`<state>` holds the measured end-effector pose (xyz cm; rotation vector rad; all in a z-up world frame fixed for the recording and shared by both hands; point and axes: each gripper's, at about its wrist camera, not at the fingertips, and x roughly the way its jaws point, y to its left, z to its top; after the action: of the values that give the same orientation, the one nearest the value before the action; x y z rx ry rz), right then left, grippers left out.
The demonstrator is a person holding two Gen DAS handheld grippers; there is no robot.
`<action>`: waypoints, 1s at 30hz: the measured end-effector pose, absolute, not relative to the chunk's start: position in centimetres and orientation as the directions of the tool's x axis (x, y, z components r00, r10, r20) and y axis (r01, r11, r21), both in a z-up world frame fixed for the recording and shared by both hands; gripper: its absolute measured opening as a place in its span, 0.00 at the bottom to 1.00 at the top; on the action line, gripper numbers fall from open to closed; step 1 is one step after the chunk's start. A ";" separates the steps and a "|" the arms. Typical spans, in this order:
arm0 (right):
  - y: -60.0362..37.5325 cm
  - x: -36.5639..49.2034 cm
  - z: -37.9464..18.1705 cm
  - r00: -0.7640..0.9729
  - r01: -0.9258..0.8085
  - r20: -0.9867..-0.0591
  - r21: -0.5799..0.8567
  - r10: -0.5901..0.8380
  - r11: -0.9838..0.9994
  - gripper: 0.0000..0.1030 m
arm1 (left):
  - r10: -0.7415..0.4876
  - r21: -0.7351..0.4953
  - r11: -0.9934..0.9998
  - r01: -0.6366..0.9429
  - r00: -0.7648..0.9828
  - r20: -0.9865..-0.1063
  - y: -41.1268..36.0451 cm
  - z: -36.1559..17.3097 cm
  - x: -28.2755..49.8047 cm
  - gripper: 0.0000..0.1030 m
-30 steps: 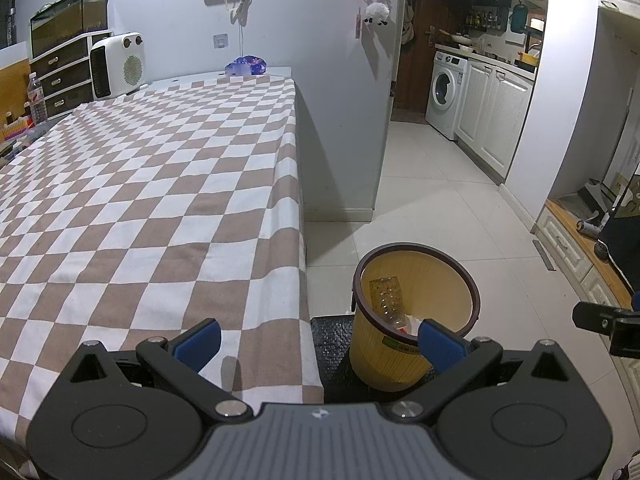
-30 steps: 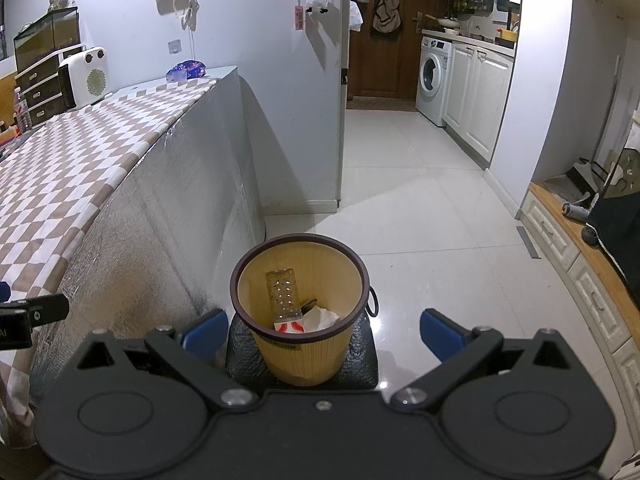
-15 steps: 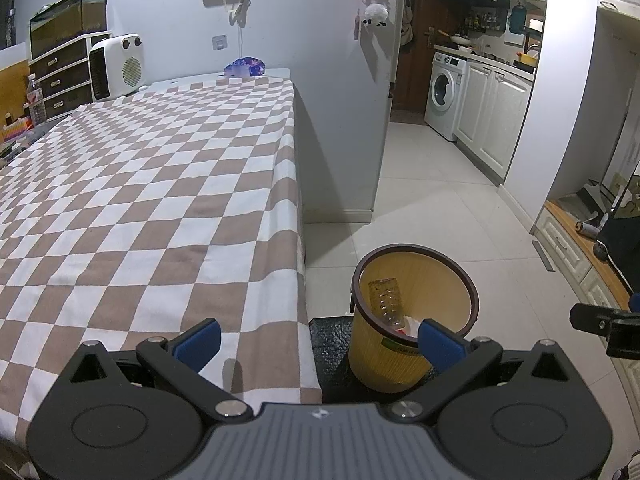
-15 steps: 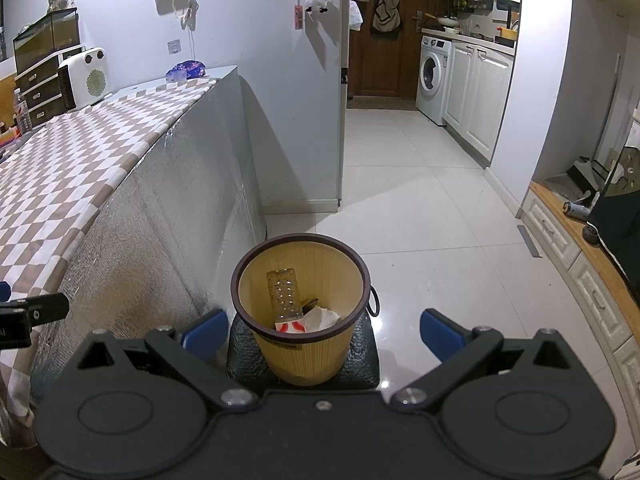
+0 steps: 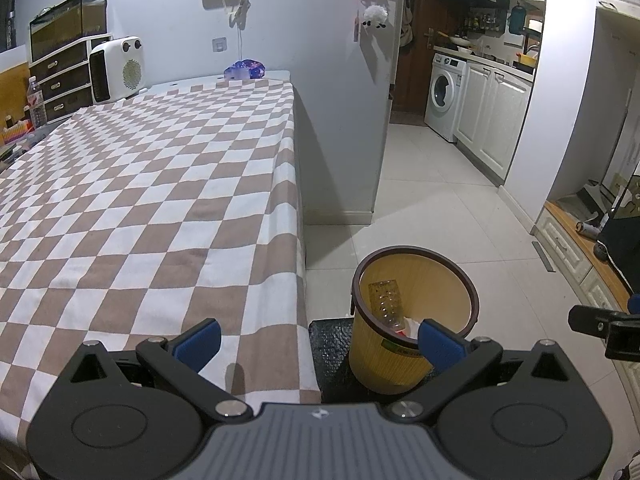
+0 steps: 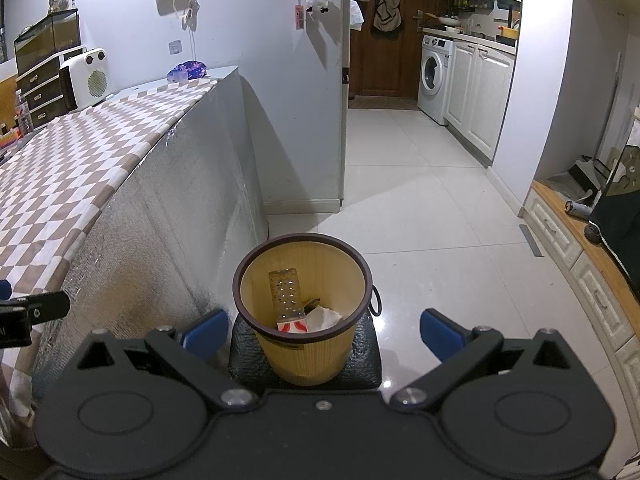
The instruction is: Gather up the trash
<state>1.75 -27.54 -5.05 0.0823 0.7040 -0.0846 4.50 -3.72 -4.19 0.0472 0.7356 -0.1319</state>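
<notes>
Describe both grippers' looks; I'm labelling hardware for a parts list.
The left gripper and right gripper match: black angular linkage arms, silver pivot pins, round recessed discs, and blue pads on the jaws. The left one's centre plate is grey and ribbed; the right one's is plain black. No cables or sleeves show.

The bin [image 6: 302, 312] stands on a mat [image 6: 366, 364] on the floor, right of the table [image 5: 140, 208]. A bottle [image 6: 285, 294] and paper [image 6: 323, 318] lie in the bin.
</notes>
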 end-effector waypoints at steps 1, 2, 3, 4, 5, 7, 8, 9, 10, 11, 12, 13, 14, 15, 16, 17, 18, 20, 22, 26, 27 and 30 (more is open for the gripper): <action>-27.5 1.7 -5.0 0.759 0.106 -0.649 0.047 -0.050 0.993 1.00 | -0.103 -0.004 0.991 0.136 0.734 -0.672 -3.7 -4.2 4.5 1.00; -27.5 1.7 -5.1 0.759 0.106 -0.649 0.048 -0.050 0.993 1.00 | -0.103 -0.003 0.991 0.136 0.733 -0.672 -3.7 -4.2 4.5 1.00; -27.5 1.7 -5.1 0.760 0.106 -0.648 0.048 -0.050 0.993 1.00 | -0.103 -0.004 0.991 0.136 0.734 -0.672 -3.7 -4.2 4.5 1.00; -27.6 1.7 -5.1 0.760 0.106 -0.648 0.047 -0.050 0.993 1.00 | -0.104 -0.004 0.991 0.136 0.734 -0.671 -3.7 -4.2 4.5 1.00; -27.5 1.8 -5.0 0.760 0.106 -0.648 0.048 -0.050 0.993 1.00 | -0.104 -0.004 0.991 0.137 0.734 -0.672 -3.7 -4.2 4.5 1.00; -27.6 1.8 -5.0 0.759 0.105 -0.649 0.049 -0.049 0.993 1.00 | -0.104 -0.003 0.991 0.137 0.734 -0.672 -3.7 -4.2 4.5 1.00; -27.6 1.8 -5.0 0.759 0.106 -0.649 0.049 -0.049 0.993 1.00 | -0.104 -0.003 0.991 0.137 0.734 -0.672 -3.7 -4.2 4.5 1.00; -27.6 1.8 -5.0 0.759 0.106 -0.649 0.049 -0.049 0.993 1.00 | -0.104 -0.003 0.991 0.137 0.734 -0.671 -3.7 -4.2 4.5 1.00; -27.5 1.8 -5.0 0.759 0.106 -0.649 0.050 -0.049 0.993 1.00 | -0.104 -0.004 0.991 0.137 0.734 -0.671 -3.7 -4.2 4.5 1.00; -27.6 1.8 -5.0 0.759 0.105 -0.649 0.049 -0.048 0.993 1.00 | -0.104 -0.004 0.991 0.136 0.734 -0.671 -3.7 -4.2 4.5 1.00; -27.6 1.8 -5.0 0.759 0.105 -0.649 0.049 -0.048 0.993 1.00 | -0.104 -0.004 0.991 0.136 0.734 -0.671 -3.7 -4.2 4.5 1.00; -27.7 1.8 -5.0 0.759 0.105 -0.649 0.049 -0.048 0.993 1.00 | -0.104 -0.004 0.991 0.137 0.734 -0.671 -3.7 -4.2 4.5 1.00; -27.7 1.8 -5.0 0.759 0.105 -0.649 0.050 -0.048 0.993 1.00 | -0.104 -0.004 0.991 0.137 0.734 -0.671 -3.7 -4.2 4.5 1.00; -27.7 1.8 -5.0 0.759 0.105 -0.649 0.050 -0.047 0.993 1.00 | -0.104 -0.004 0.991 0.137 0.734 -0.671 -3.8 -4.2 4.5 1.00; -27.7 1.8 -5.0 0.759 0.105 -0.649 0.050 -0.048 0.993 1.00 | -0.104 -0.004 0.991 0.137 0.734 -0.671 -3.8 -4.2 4.5 1.00; -27.7 1.8 -5.0 0.759 0.105 -0.649 0.050 -0.048 0.993 1.00 | -0.104 -0.004 0.991 0.137 0.734 -0.671 -3.8 -4.2 4.5 1.00; -27.7 1.8 -5.0 0.759 0.105 -0.649 0.050 -0.047 0.993 1.00 | -0.104 -0.004 0.991 0.137 0.734 -0.671 -3.8 -4.2 4.5 1.00; -27.7 1.8 -5.0 0.759 0.104 -0.649 0.050 -0.047 0.993 1.00 | -0.104 -0.004 0.991 0.137 0.734 -0.671 -3.8 -4.2 4.5 1.00; -27.7 1.8 -5.0 0.759 0.105 -0.649 0.050 -0.047 0.993 1.00 | -0.104 -0.004 0.991 0.136 0.734 -0.671 -3.8 -4.2 4.5 1.00; -27.8 1.8 -5.0 0.760 0.105 -0.649 0.051 -0.047 0.993 1.00 | -0.104 -0.005 0.991 0.136 0.735 -0.671 -3.8 -4.3 4.5 1.00; -27.8 1.8 -5.0 0.760 0.105 -0.649 0.052 -0.047 0.993 1.00 | -0.105 -0.005 0.991 0.136 0.734 -0.671 -3.8 -4.3 4.5 1.00; -27.7 1.8 -5.0 0.759 0.106 -0.649 0.053 -0.046 0.993 1.00 | -0.104 -0.004 0.991 0.136 0.735 -0.670 -3.7 -4.3 4.5 1.00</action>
<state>1.77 -27.67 -5.03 0.0885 0.7037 -0.0830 4.46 -3.75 -4.27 0.0459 0.7338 -0.1321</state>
